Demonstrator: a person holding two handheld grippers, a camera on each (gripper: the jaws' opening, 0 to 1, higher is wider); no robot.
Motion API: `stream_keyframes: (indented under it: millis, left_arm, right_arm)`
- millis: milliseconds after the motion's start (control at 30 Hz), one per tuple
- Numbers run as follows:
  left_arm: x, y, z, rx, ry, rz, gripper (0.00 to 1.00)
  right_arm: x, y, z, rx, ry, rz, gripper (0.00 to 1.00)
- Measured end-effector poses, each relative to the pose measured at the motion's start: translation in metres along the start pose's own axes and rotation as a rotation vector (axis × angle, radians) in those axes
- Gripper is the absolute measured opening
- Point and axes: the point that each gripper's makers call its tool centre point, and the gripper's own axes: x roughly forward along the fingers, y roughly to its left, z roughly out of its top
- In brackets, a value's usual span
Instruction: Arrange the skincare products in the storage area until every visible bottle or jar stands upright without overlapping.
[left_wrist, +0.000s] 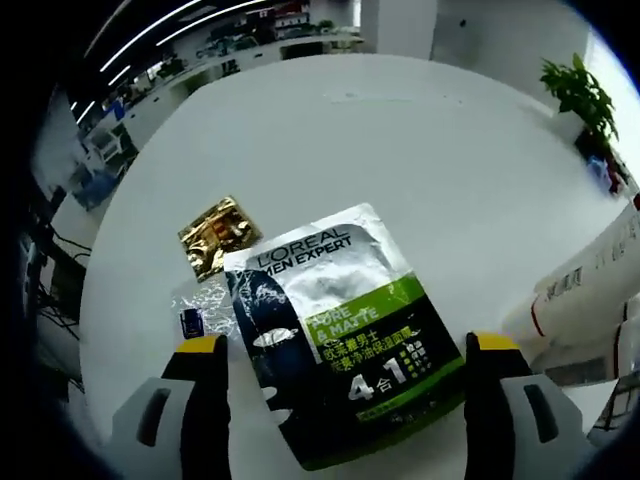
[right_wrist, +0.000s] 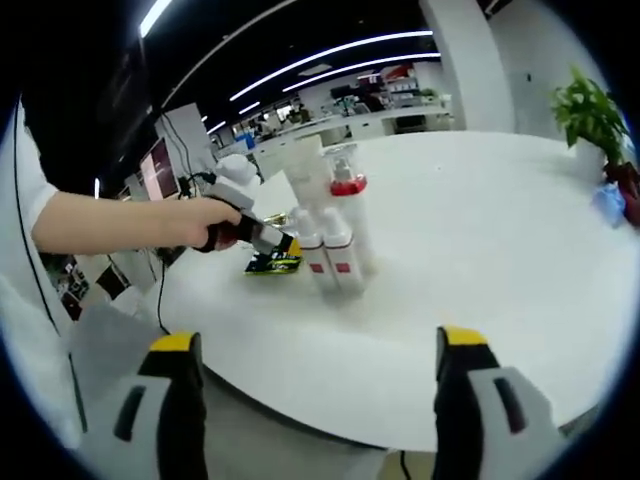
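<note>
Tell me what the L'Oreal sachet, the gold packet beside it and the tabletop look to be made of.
L'Oreal Men Expert sachet: likely foil-laminate film, silver sheen, printed green and dark, flat sealed edges. Gold packet: crinkled metallic foil, going by the creased glints. White table: smooth matt laminate or painted board, with soft, even reflections; which one is unclear.

I am seeing a silver, green and dark blue sachet (left_wrist: 335, 335) with white lettering lying on the white table (left_wrist: 430, 150), beside a crinkled gold packet (left_wrist: 214, 232) and a clear foil one (left_wrist: 205, 305). My grippers' jaws are showing black with yellow tips. White tubes (right_wrist: 330, 245) with red bands are standing by a red-capped bottle (right_wrist: 347, 190). A green plant (right_wrist: 590, 115) is showing too.
</note>
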Motion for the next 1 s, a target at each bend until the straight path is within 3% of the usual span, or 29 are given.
stream_keyframes:
  millis: [267, 400, 500, 767, 1000]
  left_arm:
    - [0.001, -0.001, -0.001, -0.002, -0.015, 0.000, 0.97]
    - [-0.004, -0.003, 0.003, 0.021, -0.068, -0.029, 0.79]
    - [-0.006, 0.003, 0.004, 0.037, -0.090, -0.026, 0.74]
    - [-0.011, -0.002, 0.002, 0.060, -0.113, -0.043, 0.61]
    - [-0.016, 0.002, -0.002, 0.064, -0.138, -0.067, 0.43]
  right_arm:
    - [0.000, 0.000, 0.000, 0.001, 0.004, 0.001, 0.97]
    - [0.000, 0.000, -0.001, 0.001, 0.005, 0.000, 0.96]
    - [0.000, 0.001, -0.001, -0.002, 0.007, 0.001, 0.96]
    - [-0.002, 0.002, 0.001, -0.012, 0.011, -0.001, 0.95]
    - [-0.005, 0.002, 0.002, -0.016, 0.009, -0.009, 0.94]
